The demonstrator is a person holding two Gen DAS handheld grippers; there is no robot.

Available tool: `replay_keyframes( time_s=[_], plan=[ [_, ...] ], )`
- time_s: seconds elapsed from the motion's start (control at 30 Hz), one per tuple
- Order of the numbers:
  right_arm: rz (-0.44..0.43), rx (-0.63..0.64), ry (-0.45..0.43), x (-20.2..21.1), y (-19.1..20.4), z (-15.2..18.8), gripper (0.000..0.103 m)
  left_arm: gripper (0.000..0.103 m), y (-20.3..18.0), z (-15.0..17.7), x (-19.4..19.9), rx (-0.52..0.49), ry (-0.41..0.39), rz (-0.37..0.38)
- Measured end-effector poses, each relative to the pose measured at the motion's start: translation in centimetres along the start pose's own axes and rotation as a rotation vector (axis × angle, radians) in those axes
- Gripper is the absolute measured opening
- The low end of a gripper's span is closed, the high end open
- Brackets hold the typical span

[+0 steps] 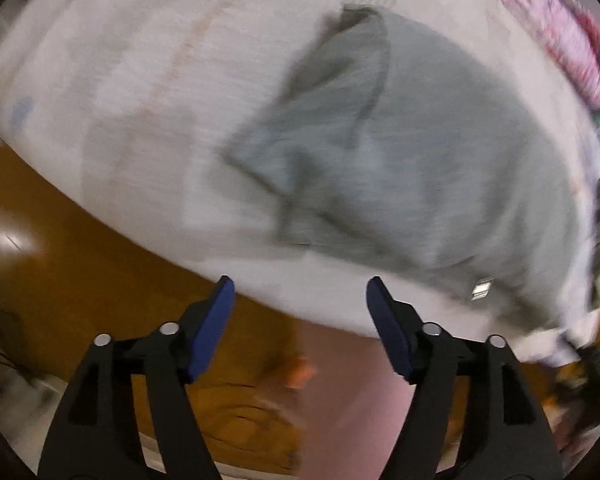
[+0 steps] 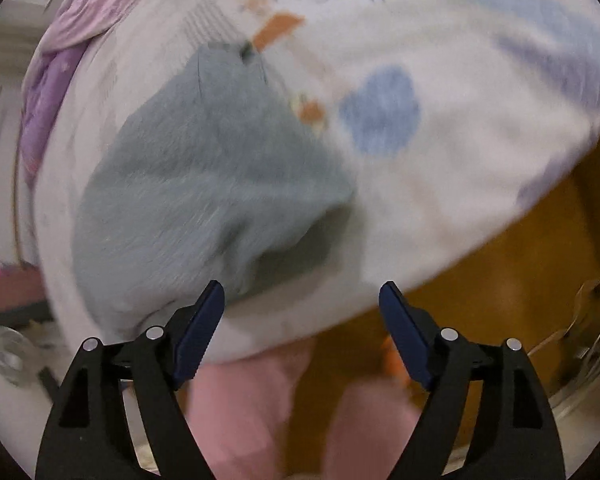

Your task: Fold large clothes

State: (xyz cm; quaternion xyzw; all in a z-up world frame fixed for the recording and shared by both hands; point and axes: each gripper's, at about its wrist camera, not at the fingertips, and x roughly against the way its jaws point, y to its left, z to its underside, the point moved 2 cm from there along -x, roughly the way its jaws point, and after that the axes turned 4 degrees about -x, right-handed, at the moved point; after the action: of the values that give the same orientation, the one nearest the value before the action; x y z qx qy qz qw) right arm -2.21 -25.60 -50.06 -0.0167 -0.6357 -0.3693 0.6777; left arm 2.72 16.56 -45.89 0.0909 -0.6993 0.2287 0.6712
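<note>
A grey garment (image 1: 420, 152) lies folded over on a white patterned bed sheet (image 1: 132, 92), with a rumpled flap on its left side. My left gripper (image 1: 300, 300) hangs open above the sheet's near edge, just short of the garment's hem, with nothing between its blue pads. In the right wrist view the same grey garment (image 2: 204, 184) lies at the left centre, its near end bunched up. My right gripper (image 2: 302, 304) is open too, its left fingertip (image 2: 214, 292) just in front of the garment's near edge, nothing held. Both views are blurred.
The sheet (image 2: 460, 80) carries blue and orange prints. A pink and purple quilt (image 1: 560, 32) is heaped at the bed's far side; this quilt (image 2: 72, 48) shows again at the upper left. Brown floor (image 1: 80, 260) lies below the bed's edge. A person's pink-clad legs (image 2: 252, 408) stand close.
</note>
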Motion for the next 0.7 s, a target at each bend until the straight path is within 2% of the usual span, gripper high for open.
replay_keyframes(
  time_s=[0.1,0.13,0.2,0.3,0.33,0.37,0.4,0.43,0.47,0.53,0.6,0.7],
  plan=[
    [-0.107,-0.063,0.069,-1.4,1.7,0.4,0.076,0.072,-1.9,-0.8,-1.0,0.057,0.040,0.108],
    [-0.122,-0.073,0.083,-1.7,2.3,0.2,0.076,0.072,-2.5,-1.3,-1.4,0.067,0.051,0.122],
    [-0.159,-0.092,0.107,-2.9,3.9,0.0,0.076,0.077,-3.6,-2.4,-2.6,0.091,0.067,0.119],
    [-0.191,-0.117,0.103,-5.2,6.1,-1.5,0.076,0.078,-4.3,-3.3,-4.2,0.127,0.073,0.085],
    [-0.200,-0.131,0.104,-5.9,6.6,-1.8,0.075,0.074,-4.3,-3.8,-4.7,0.155,0.069,0.103],
    [-0.243,-0.166,0.102,-6.6,7.2,-2.3,0.067,0.069,-4.4,-4.3,-5.0,0.173,0.067,0.120],
    [-0.246,-0.191,0.090,-7.0,7.6,-2.5,0.060,0.049,-4.4,-4.5,-5.3,0.189,0.074,0.147],
    [-0.214,-0.200,0.075,-7.2,7.9,-3.1,0.040,0.029,-4.0,-4.1,-5.4,0.196,0.078,0.162],
    [-0.194,-0.200,0.068,-7.3,7.9,-3.2,0.020,0.025,-4.0,-4.3,-5.2,0.193,0.075,0.167],
    [-0.188,-0.201,0.078,-6.8,8.5,-3.3,0.015,0.015,-4.1,-4.4,-4.3,0.160,0.071,0.157],
    [-0.221,-0.183,0.091,-5.4,8.8,-2.8,0.014,0.013,-4.5,-4.1,-2.7,0.113,0.062,0.155],
    [-0.230,-0.148,0.110,-3.7,8.7,-1.5,0.012,0.012,-5.0,-2.3,0.9,-0.017,0.024,0.109]
  ],
)
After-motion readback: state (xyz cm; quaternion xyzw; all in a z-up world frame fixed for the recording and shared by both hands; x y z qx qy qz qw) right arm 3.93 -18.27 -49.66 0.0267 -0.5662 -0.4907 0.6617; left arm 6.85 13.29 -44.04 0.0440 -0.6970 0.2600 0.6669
